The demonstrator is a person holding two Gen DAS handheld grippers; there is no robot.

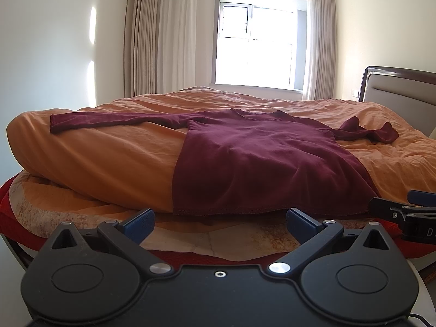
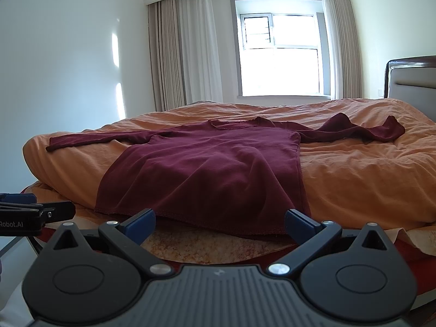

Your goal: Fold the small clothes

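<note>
The left gripper [image 1: 219,224] and right gripper [image 2: 219,224] both hang spread wide and empty, just short of the hem of the maroon sweater [image 1: 253,158]. It lies flat ahead on the orange duvet [image 1: 109,152], sleeves outstretched, with the window [image 1: 256,38] and headboard [image 1: 395,87] beyond.

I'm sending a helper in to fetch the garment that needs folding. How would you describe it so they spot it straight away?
Find the bed under the window, covered by an orange duvet. Spread flat on it, hem hanging over the near edge, lies a long-sleeved top. It is the only dark maroon item there, both sleeves stretched out sideways.
</note>
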